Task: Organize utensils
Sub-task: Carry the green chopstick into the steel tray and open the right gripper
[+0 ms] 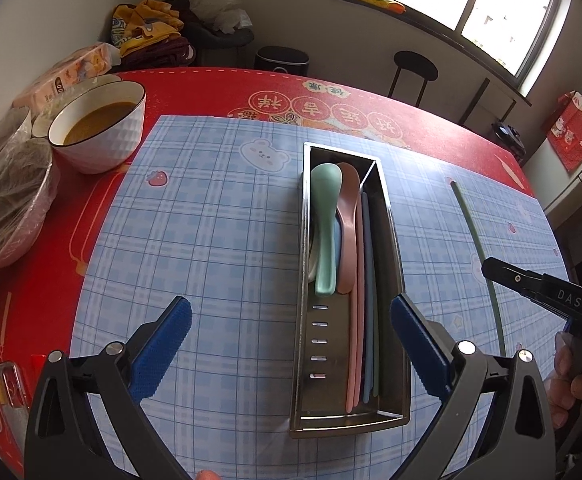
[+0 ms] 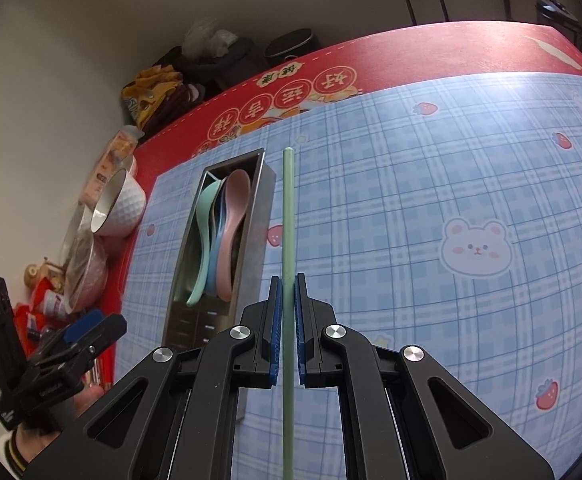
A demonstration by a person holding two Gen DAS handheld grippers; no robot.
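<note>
A steel utensil box lies on the blue checked mat, holding a mint spoon, a pink spoon and pink, blue and green chopsticks. My left gripper hangs open just above the box's near end, nothing between its fingers. My right gripper is shut on a green chopstick, which runs along the mat to the right of the box. In the left wrist view the right gripper enters from the right edge.
A white bowl of brown soup, wrapped dishes and a tissue pack crowd the left of the red tablecloth. A black stool stands beyond the far edge. The mat spreads wide to the right.
</note>
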